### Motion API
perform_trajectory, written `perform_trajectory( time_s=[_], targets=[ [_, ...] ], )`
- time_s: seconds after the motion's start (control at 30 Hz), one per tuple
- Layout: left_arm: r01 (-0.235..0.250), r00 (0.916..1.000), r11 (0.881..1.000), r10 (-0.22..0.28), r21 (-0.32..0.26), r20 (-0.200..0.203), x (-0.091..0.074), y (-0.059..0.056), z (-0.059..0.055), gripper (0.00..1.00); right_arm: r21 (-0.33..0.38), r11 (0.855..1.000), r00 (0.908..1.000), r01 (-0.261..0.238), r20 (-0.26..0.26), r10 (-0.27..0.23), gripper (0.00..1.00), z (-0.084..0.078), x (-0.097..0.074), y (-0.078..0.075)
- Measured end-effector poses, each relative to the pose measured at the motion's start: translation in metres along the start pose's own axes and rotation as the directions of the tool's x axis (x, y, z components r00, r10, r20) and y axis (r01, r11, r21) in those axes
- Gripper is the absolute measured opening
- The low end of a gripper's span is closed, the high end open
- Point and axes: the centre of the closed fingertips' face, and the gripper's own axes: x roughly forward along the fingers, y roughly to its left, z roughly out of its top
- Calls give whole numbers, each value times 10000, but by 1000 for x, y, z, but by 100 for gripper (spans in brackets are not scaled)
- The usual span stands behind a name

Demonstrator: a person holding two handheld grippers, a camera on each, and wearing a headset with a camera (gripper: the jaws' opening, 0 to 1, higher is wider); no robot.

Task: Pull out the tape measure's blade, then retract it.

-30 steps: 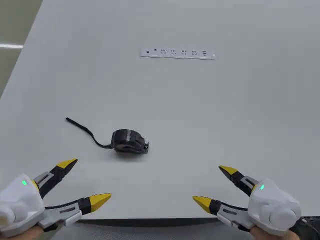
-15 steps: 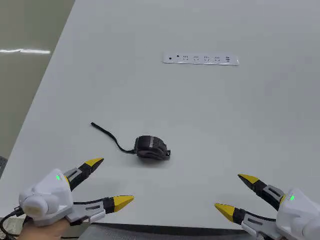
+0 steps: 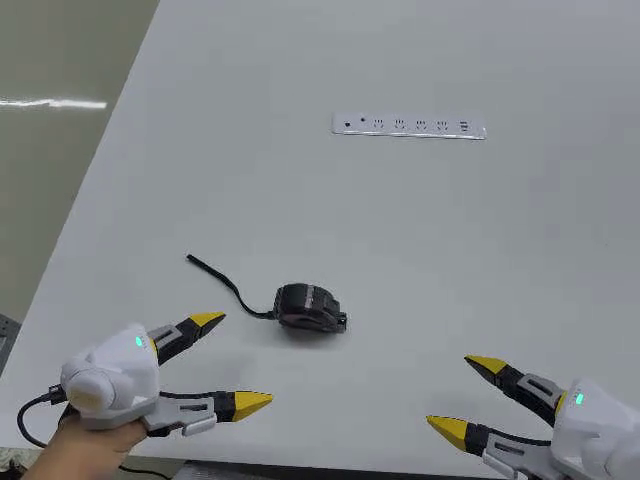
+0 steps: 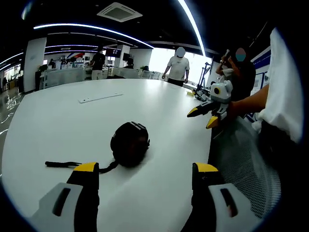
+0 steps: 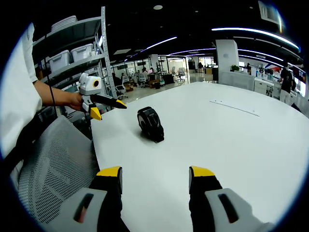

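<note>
The tape measure (image 3: 311,308) lies on the white table (image 3: 400,220), towards its near-left part. It touches neither gripper. Its dark case rests on the surface, and a black strap (image 3: 215,278) trails from the case's left end, running left and far across the tabletop. A small dark tab shows at the case's right end; finer detail cannot be told.

The left gripper (image 3: 238,360) is held in a hand (image 3: 88,445) at the near-left edge of the table. Its jaws are spread wide and grasp nothing. Its yellow tips point right and far, and the tape measure sits just beyond them, slightly to their right. In the left gripper view the case (image 4: 129,143) lies between the lines of the two jaws, ahead of them.

The right gripper (image 3: 453,392) is at the near-right edge, with its jaws likewise parted and nothing between them. Its tips point left and far. The tape measure lies well apart from it, to the left and farther in. In the right gripper view the case (image 5: 150,123) lies ahead of the jaws, near the table's edge.

A white power strip (image 3: 408,127) lies flat on the far part of the table, well apart from the tape measure.
</note>
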Motion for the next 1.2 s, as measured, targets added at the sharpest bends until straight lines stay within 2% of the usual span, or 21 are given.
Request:
perform_trajectory(
  time_s=[0.23,0.67,0.83,1.2],
  targets=[
    [364,9992,9990,-360,241,-172,10,6,1,77,-91,9995,9996,-295,-53,295,56,2,10,-4],
    [976,9935,9929,-932,687,-648,27,15,6,74,-291,9960,9961,-846,230,853,53,13,31,-16],
    [1160,9914,9904,-1108,756,-698,34,19,10,72,-405,9940,9944,-1013,271,1024,51,15,40,-20],
    [1457,9857,9854,-1370,878,-981,47,24,9,70,-782,9880,9906,-1329,229,1351,50,21,57,-18]
  ],
)
